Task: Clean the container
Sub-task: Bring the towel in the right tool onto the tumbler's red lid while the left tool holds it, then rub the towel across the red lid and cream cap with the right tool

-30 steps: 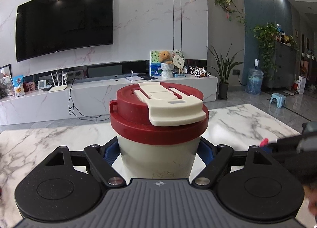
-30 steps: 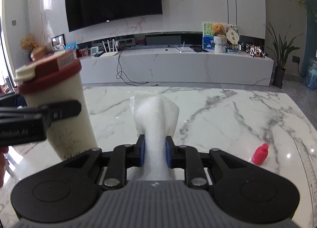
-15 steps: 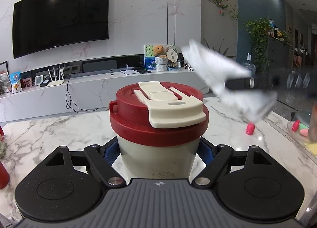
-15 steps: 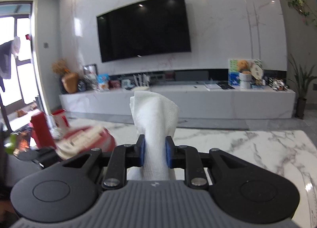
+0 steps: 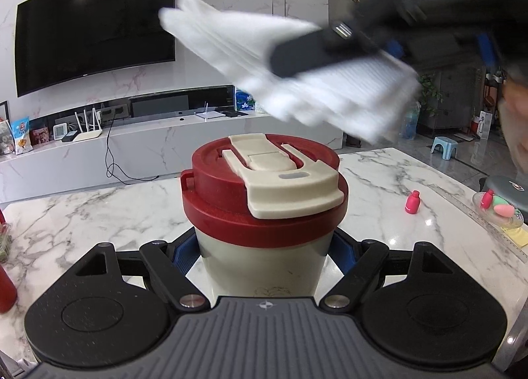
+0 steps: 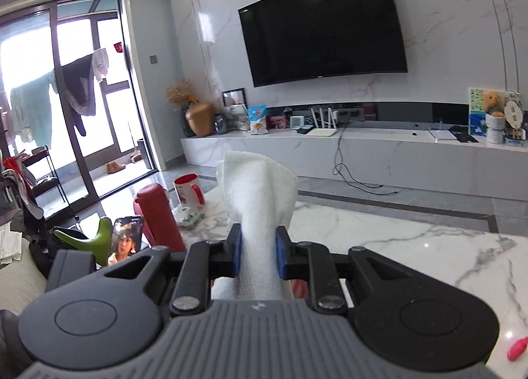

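My left gripper is shut on a cream container with a dark red lid and a cream flip clasp, held upright over the marble table. My right gripper is shut on a folded white paper towel. In the left wrist view the right gripper and its towel hover blurred just above the lid, not touching it. The container is hidden in the right wrist view.
On the table's right lie a small pink bottle and a dish of small items. At its left end stand a red bottle, a red-and-white mug and a green object. A TV console is behind.
My right gripper has swung the towel from beside the container up and leftward to above its lid. The container has stayed in my left gripper, which lifted slightly.
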Action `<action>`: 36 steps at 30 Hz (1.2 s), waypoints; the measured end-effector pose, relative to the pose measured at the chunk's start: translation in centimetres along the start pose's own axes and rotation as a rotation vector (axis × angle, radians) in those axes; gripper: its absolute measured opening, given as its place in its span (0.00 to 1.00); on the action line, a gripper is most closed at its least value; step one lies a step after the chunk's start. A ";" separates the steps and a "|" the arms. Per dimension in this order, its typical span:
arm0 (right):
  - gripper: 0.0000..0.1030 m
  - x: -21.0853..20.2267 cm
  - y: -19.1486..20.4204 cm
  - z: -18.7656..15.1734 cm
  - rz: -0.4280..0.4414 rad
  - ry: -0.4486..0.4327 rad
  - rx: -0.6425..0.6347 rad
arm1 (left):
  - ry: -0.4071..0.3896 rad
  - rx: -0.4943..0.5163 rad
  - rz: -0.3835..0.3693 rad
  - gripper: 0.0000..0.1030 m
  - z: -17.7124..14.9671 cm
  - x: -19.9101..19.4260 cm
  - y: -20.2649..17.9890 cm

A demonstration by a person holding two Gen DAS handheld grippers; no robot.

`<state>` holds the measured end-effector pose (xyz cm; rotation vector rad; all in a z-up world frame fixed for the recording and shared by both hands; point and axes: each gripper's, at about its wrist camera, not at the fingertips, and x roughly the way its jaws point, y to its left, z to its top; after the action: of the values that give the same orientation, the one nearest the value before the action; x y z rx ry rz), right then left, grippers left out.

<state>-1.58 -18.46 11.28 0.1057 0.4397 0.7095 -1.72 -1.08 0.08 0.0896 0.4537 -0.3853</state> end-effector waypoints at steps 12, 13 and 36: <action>0.22 3.6 1.5 -1.6 0.034 0.080 -0.085 | 0.008 -0.010 -0.010 0.77 -0.2 -0.1 0.2; 0.22 3.7 1.8 -1.7 0.031 0.082 -0.104 | 0.008 -0.009 -0.010 0.77 -0.2 -0.1 0.2; 0.22 5.4 2.9 -1.8 -0.059 0.088 -0.246 | 0.005 0.001 -0.021 0.77 0.1 0.0 0.5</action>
<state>-0.44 -12.87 8.47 -0.1696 0.4345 0.7067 -1.53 -0.59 0.14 0.0872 0.4596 -0.4061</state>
